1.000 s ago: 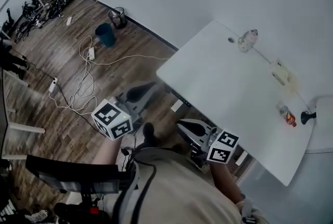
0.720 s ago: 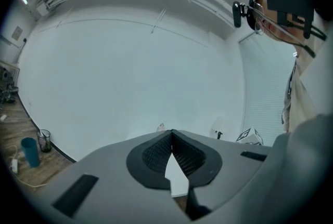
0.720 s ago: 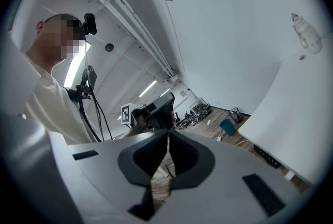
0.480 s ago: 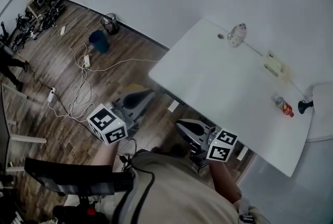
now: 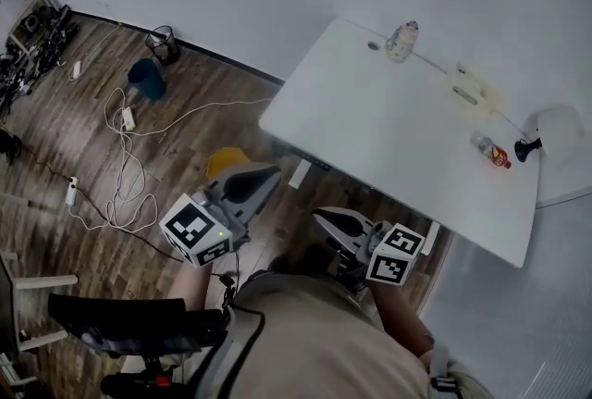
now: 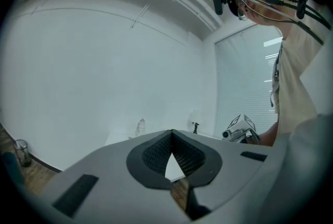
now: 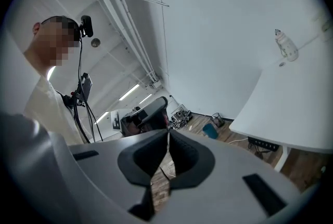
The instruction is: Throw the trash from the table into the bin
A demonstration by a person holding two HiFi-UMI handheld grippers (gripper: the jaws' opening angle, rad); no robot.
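Note:
On the white table (image 5: 370,129) stand a clear plastic bottle (image 5: 400,38), a crumpled pale wrapper (image 5: 467,90) and a small red-labelled bottle (image 5: 490,151). Far off on the wood floor are a blue bin (image 5: 146,79) and a black mesh bin (image 5: 163,43). My left gripper (image 5: 266,175) and right gripper (image 5: 320,218) hang side by side short of the table's near edge, both shut with nothing in them. The left gripper view has the clear bottle (image 6: 141,126) beyond its shut left gripper (image 6: 171,134). Past the shut right gripper (image 7: 168,133), the other view shows the bottle (image 7: 285,45) and blue bin (image 7: 210,130).
White cables and power strips (image 5: 127,118) trail over the floor between me and the bins. A yellow object (image 5: 227,160) lies on the floor by the table's left corner. A black stand (image 5: 524,149) sits at the table's far right. A black chair back (image 5: 129,318) is at my lower left.
The table and bins have slid left and up in the head view as I turned. Both grippers have shifted toward the table's near edge, jaws still shut and empty.

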